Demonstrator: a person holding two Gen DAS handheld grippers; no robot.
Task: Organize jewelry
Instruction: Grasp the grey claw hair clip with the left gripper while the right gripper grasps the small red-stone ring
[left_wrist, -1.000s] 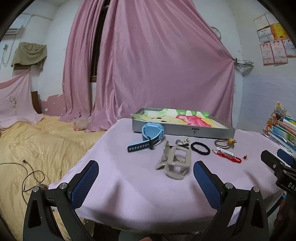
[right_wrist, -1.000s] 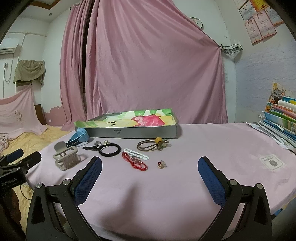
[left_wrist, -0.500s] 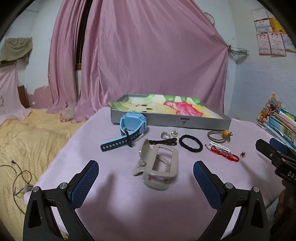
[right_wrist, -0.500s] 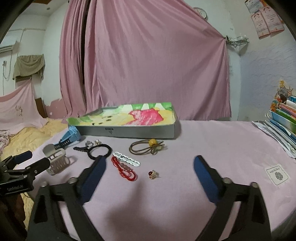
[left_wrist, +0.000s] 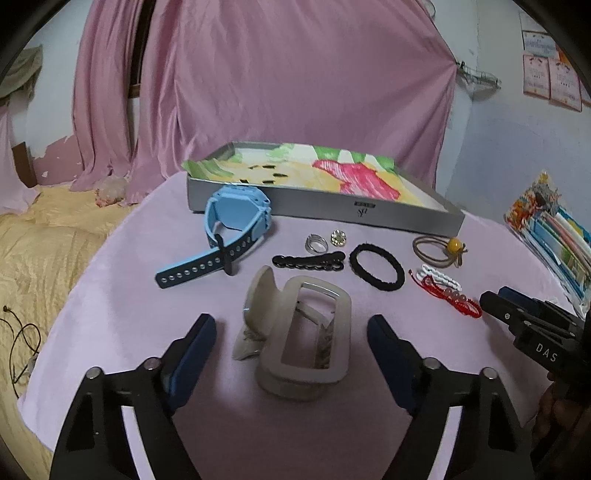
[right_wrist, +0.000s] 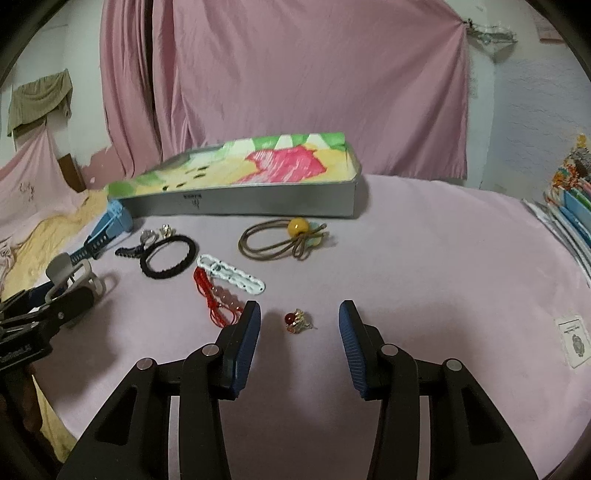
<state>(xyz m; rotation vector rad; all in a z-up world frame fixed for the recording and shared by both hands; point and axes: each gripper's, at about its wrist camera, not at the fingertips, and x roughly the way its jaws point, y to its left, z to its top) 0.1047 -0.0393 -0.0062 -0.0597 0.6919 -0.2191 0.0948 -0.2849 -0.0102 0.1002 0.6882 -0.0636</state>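
pink curtains behind, pink cloth (left_wrist: 122, 302) over the table, yellow bedding off to the left.

grey tray (left_wrist: 369, 214) with a colourful lining at the far side of the cloth; nothing visibly inside apart from a few small dark specks on the lining, too small to identify.

all jewelry laid out in front of the tray on the cloth: blue watch (left_wrist: 236, 221) just beside the tray's near wall, silver ring (left_wrist: 317, 244) and small round stud (left_wrist: 338, 237) next to each other, black scalloped clip (left_wrist: 308, 261), black hair tie (left_wrist: 376, 266), brown elastic with yellow bead (right_wrist: 286, 236), white clip (right_wrist: 231, 274) touching the red bead bracelet (right_wrist: 216, 295), beige claw clip (left_wrist: 299, 332) nearest the left side.

left gripper (left_wrist: 291, 343) spread wide, straddling the beige claw clip, pads well apart from it, nothing held.

right gripper (right_wrist: 299, 328) also parted, narrower, with the red-stone ring (right_wrist: 295, 319) lying between the pads, not yet pinched.

judged barely begun: no piece seen in the tray, every item left to move. probably two pickups being lined up together, claw clip on the left, little ring on the right. ring small and low on soft cloth, likely fiddly to pinch without catching fabric.
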